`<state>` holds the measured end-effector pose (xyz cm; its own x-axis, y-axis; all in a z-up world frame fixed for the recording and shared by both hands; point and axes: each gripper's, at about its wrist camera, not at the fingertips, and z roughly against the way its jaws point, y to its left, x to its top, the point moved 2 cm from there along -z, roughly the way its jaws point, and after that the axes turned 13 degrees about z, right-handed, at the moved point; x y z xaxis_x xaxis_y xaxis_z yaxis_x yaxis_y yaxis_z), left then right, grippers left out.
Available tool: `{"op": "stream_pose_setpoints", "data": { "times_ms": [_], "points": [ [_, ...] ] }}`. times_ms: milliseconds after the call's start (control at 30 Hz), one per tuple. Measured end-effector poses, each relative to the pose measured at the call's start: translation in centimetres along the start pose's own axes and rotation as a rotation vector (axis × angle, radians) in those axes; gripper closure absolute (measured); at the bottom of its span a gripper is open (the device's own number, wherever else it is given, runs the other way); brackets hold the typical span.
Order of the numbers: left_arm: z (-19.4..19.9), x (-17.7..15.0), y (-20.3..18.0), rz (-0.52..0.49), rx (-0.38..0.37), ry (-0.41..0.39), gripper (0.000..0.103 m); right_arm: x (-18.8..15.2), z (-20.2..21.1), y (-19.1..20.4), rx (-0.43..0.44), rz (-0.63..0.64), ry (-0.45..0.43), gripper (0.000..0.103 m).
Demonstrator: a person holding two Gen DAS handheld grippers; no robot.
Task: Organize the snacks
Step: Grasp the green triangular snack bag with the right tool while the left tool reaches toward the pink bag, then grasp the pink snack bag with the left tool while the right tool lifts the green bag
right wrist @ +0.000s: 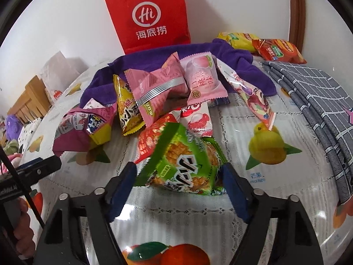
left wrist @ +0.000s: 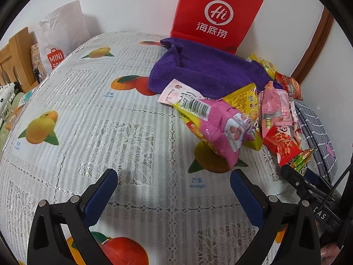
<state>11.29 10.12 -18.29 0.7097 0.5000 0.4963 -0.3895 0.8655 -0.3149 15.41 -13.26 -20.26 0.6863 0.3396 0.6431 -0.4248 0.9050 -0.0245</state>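
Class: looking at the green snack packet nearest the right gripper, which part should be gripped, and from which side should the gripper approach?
Grip the green snack packet across its puffy middle, coming from the near side and above. Its two side edges already sit between the right gripper fingers, and its near end lies free on the tablecloth, while its far end overlaps the red packet.

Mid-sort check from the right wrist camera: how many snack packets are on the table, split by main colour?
Counting those I can tell apart in the right wrist view:
pink packets: 6
yellow packets: 2
red or orange packets: 2
green packet: 1
Total: 11. Some overlap, so more may be hidden underneath.
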Motion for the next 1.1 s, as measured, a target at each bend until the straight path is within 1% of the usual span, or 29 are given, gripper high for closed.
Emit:
{"op": "stream_pose_setpoints", "data": {
  "times_ms": [167,300,367,467,567,633,667,833,933,1100],
  "points": [
    [1.0,0.3,-0.7,-0.022,-0.030,-0.016,0.001,-1.0,1.0,-1.0,-0.030,0.018,0.004,0.028],
    [1.4,0.9,-2.0,-0.054,-0.046,-0.036,0.001,-1.6,1.4,-2.3,-0.052,0.003,0.016,0.028],
    [1.1,1.2,-3.0,-0.090,-0.039,-0.039,0.001,-2.0,1.1,-2.9,-0.056,-0.009,0.038,0.028],
    [0.4,2.1,-4.2,-0.136,-0.017,-0.051,0.001,-2.3,1.3,-3.3,-0.067,-0.012,0.034,0.028],
    [-0.3,2.9,-4.6,-0.181,0.030,-0.059,0.001,-2.5,1.4,-3.7,-0.070,-0.020,0.024,0.028],
    [-1.2,3.4,-4.7,-0.213,0.064,-0.048,0.001,-2.6,1.4,-4.0,-0.073,-0.027,0.018,0.027],
    [-1.5,3.5,-4.8,-0.224,0.065,-0.041,0.001,-2.6,1.4,-4.2,-0.074,-0.034,0.014,0.027],
    [-3.3,2.9,-6.0,-0.302,0.028,0.016,0.001,-2.5,1.3,-4.4,-0.074,-0.044,0.011,0.026],
    [-4.2,2.3,-6.9,-0.339,0.040,0.018,0.001,-2.4,1.2,-4.4,-0.067,-0.042,0.014,0.025],
    [-5.0,2.3,-7.6,-0.332,0.040,0.007,0.001,-2.2,0.9,-4.2,-0.077,-0.022,0.026,0.023]
  ]
}}
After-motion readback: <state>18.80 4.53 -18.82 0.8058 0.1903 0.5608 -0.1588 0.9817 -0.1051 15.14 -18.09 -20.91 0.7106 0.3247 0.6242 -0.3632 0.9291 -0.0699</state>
